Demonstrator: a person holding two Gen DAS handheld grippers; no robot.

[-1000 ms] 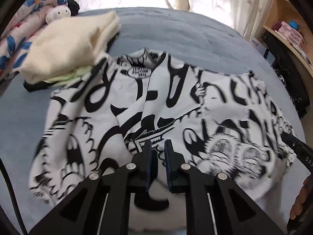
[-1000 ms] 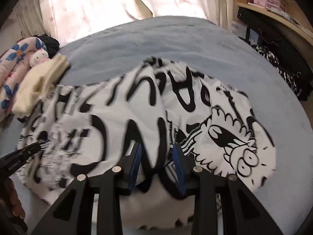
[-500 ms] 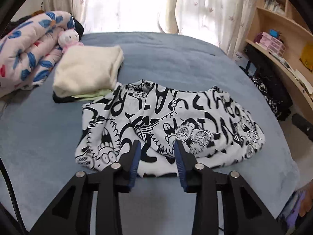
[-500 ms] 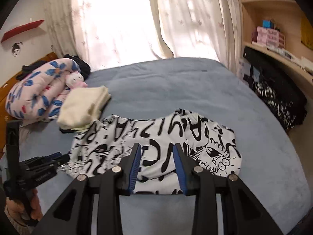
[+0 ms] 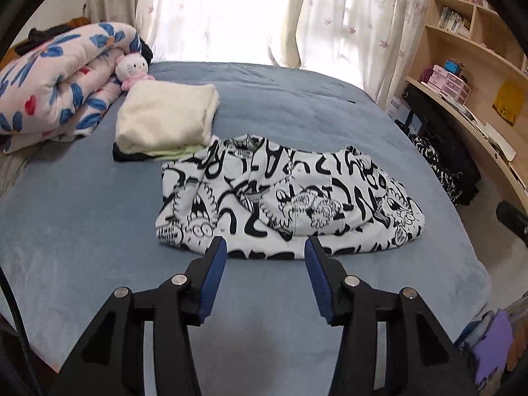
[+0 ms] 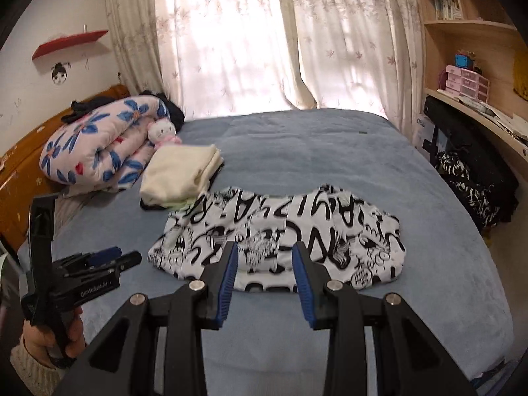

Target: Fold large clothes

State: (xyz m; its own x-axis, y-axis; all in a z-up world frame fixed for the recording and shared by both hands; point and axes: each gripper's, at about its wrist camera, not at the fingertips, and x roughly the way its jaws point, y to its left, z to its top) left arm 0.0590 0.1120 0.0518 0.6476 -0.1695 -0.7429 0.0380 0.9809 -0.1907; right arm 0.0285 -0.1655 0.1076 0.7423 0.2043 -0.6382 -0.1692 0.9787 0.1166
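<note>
A white garment with black cartoon print (image 5: 287, 198) lies folded into a wide band on the blue bed (image 5: 82, 224); it also shows in the right wrist view (image 6: 280, 241). My left gripper (image 5: 265, 247) is open and empty, held back above the bed just short of the garment's near edge. It also shows from the side in the right wrist view (image 6: 112, 257). My right gripper (image 6: 264, 250) is open and empty, raised in front of the garment's near edge.
A stack of folded clothes topped by a cream piece (image 5: 165, 122) sits left of the garment's far corner. A rolled floral quilt (image 5: 56, 79) and a small plush toy (image 5: 132, 69) lie at the left. Shelves (image 5: 462, 76) and dark bags (image 6: 475, 178) stand right of the bed.
Both grippers let go of the garment, opened wider and pulled back and up from it. The garment now lies folded on the bed.
</note>
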